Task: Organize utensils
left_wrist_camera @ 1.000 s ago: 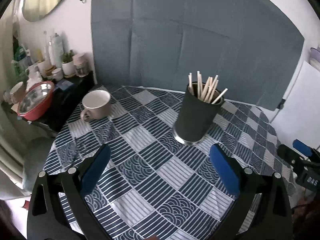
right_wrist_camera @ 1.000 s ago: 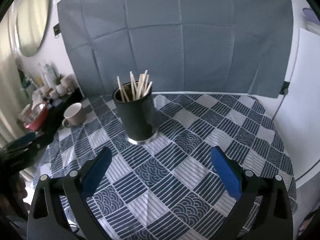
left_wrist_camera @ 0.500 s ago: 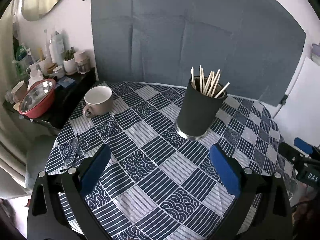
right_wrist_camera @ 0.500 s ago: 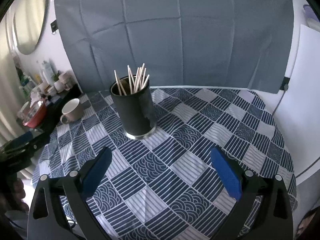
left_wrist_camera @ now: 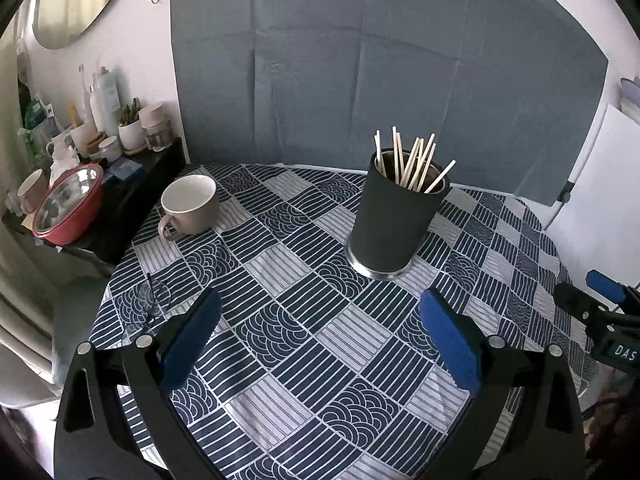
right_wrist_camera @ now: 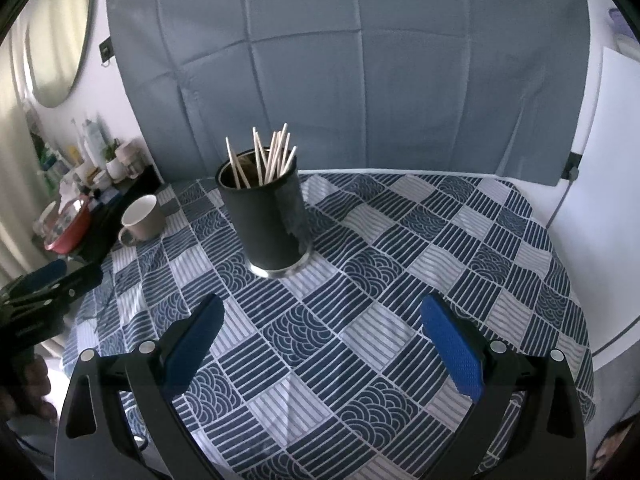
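Grippers: left gripper (left_wrist_camera: 320, 332) and right gripper (right_wrist_camera: 322, 334) both spread wide, empty, above the table (right_wrist_camera: 460, 264).
Holder: black cup (right_wrist_camera: 266, 220) upright at 11 o'clock in right view.
Chopsticks (right_wrist_camera: 268, 158): long axes near vertical, tips fanning up.
Approach: likely descend from above, pinch one stick cleanly.

Both grippers spread wide, nothing held.

Left gripper (left_wrist_camera: 320, 336): blue pads (left_wrist_camera: 191, 338) far apart, nothing between them, black finger frames low in its own view; seen from the right wrist camera it sits at the far left edge, gripped by a hand (right_wrist_camera: 20, 380). Right gripper (right_wrist_camera: 322, 338): blue pads (right_wrist_camera: 452, 346) equally far apart, nothing between them; its tip shows at the left camera's right edge.
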A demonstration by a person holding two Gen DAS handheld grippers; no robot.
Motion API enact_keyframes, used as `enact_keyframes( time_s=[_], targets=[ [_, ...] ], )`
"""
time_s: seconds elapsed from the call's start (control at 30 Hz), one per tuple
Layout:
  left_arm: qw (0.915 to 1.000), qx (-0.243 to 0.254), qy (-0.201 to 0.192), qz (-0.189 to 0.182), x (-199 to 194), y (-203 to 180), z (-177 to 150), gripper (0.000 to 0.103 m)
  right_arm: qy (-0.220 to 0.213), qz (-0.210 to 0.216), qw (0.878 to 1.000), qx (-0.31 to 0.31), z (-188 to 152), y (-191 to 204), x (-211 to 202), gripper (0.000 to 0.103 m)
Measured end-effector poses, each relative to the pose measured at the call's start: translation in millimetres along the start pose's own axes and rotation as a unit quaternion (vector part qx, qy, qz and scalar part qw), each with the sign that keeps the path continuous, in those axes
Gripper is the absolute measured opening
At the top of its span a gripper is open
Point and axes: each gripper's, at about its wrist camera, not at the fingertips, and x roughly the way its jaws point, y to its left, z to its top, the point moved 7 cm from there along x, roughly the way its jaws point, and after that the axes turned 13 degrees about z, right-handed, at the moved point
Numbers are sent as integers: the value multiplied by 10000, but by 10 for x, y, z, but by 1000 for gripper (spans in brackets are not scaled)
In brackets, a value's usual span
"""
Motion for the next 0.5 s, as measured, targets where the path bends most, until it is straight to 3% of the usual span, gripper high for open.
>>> enact_keyframes(
  time_s=[0.5],
  targets=[
    [9997,-108,211,-13,119,52,-30,97,-1,-12,10000,56,0,-18,5,95]
  ],
)
